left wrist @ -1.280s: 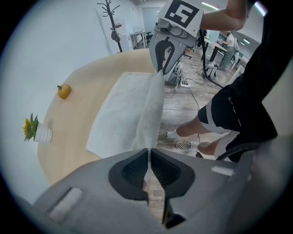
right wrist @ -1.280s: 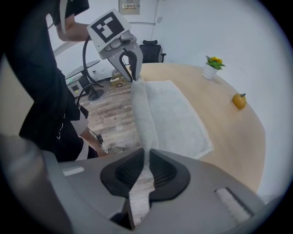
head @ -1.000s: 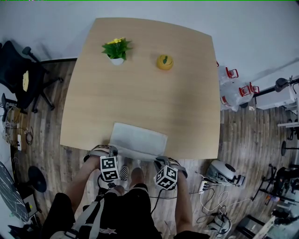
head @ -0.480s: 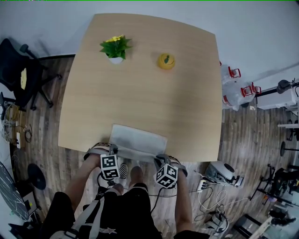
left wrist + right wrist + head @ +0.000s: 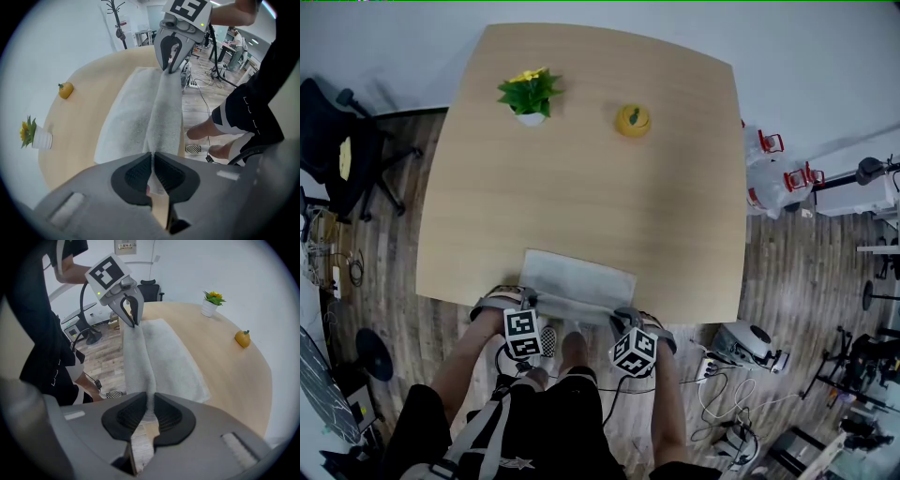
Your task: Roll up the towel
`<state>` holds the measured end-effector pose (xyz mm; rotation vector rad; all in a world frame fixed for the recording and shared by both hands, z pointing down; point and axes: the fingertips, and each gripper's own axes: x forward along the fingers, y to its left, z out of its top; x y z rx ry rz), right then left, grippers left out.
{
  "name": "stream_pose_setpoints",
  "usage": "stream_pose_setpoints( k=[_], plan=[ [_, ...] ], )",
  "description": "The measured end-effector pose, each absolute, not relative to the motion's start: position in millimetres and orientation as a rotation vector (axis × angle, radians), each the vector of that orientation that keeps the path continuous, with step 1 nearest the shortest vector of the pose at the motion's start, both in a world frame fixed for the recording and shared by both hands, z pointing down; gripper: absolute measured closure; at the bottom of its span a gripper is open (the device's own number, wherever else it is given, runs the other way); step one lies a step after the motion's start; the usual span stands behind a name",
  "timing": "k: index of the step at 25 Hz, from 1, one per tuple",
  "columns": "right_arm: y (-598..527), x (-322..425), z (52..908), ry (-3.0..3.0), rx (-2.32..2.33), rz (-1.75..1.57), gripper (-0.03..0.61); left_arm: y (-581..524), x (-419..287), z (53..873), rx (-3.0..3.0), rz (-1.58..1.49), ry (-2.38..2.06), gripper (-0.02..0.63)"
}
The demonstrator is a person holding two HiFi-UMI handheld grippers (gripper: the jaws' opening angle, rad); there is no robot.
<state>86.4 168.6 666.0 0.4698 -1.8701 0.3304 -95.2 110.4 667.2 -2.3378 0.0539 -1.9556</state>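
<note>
A pale grey towel point(image 5: 577, 281) lies flat at the near edge of the wooden table point(image 5: 581, 187). Its near edge is lifted into a ridge point(image 5: 164, 112) that runs between the two grippers. My left gripper point(image 5: 528, 303) points down at the near left corner and is shut on that edge point(image 5: 152, 157). At the near right corner, my right gripper point(image 5: 624, 317) also pinches the edge point(image 5: 150, 401). Its jaws have just been opening a little, and the towel fold still fills the gap between the pads. Each gripper shows in the other's view, the right gripper point(image 5: 169, 68) and the left gripper point(image 5: 132, 317).
A potted plant with a yellow flower point(image 5: 530, 94) and a small orange fruit-shaped object point(image 5: 631, 122) stand at the table's far side. A black office chair point(image 5: 337, 150) is on the left. Cables and equipment point(image 5: 750, 347) lie on the floor to the right. My legs and feet are below the table edge.
My left gripper has edged slightly toward the table with the towel's edge. The right gripper stays in place, and the towel lies as before.
</note>
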Motion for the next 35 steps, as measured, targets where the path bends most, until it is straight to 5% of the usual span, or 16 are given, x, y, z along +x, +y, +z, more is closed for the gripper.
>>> stream_pose_setpoints(
  k=[20,25,30,35],
  plan=[
    [170,87,665,-1.879,0.557,0.278,0.51,110,-96,664,-2.34,-1.921,0.143,0.58],
    [165,92,660,-1.88,0.609,0.252,0.458,104,-100,655,-2.316,-1.92,0.204,0.532],
    [163,97,650,-1.898,0.647,0.234,0.34,104,-105,640,-2.337,-1.926,0.267,0.465],
    [166,98,639,-1.896,0.667,0.207,0.328,105,-110,624,-2.322,-1.898,0.316,0.457]
  ],
)
